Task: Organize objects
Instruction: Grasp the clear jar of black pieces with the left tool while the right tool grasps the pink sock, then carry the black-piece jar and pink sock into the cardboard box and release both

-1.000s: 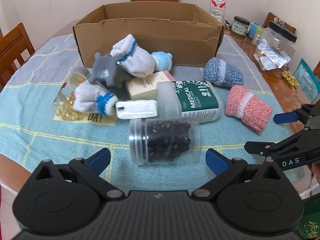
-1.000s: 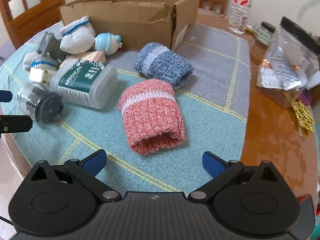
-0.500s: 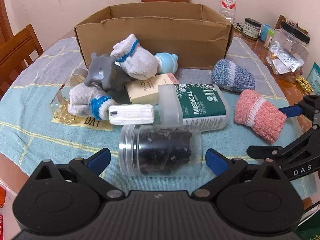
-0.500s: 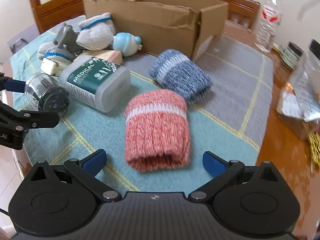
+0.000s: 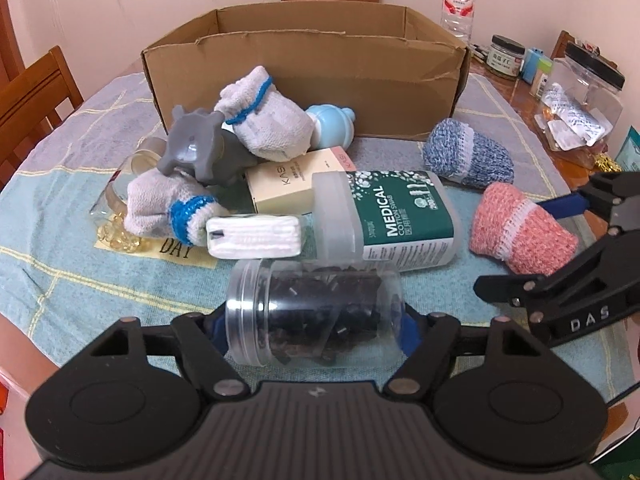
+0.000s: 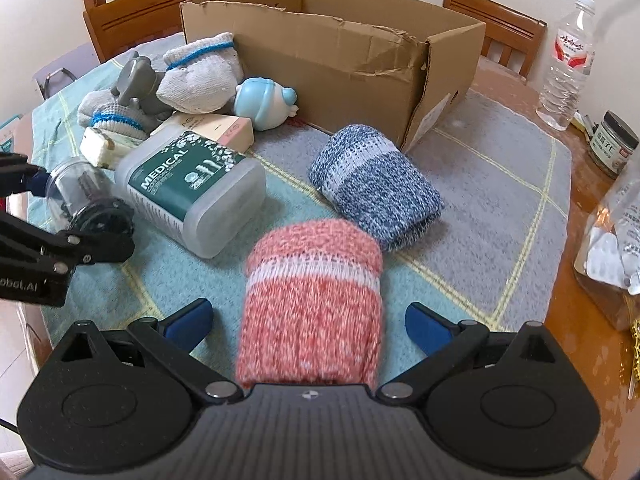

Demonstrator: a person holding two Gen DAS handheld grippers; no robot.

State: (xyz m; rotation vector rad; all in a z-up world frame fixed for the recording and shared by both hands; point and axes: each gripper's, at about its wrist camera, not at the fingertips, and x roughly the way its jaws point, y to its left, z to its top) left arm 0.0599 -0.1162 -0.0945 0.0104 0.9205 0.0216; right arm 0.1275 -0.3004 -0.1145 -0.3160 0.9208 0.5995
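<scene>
Round surface (image 5: 48,280) under a teal-and-grey cloth, wooden chairs around, open cardboard box (image 5: 304,80) at the far side. My left claw (image 5: 314,326) is closing on the clear jar of dark bits (image 5: 312,316), lying sideways at the near edge. My right claw (image 6: 308,320) stands wide, straddling the pink sock roll (image 6: 312,300).

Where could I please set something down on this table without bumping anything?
The mat is bare to the right of the blue sock, between the cardboard box and the water bottle. The mat's left part, beyond the pile, is also free. It is crowded before the box, around the swab box and elephant toy.
</scene>
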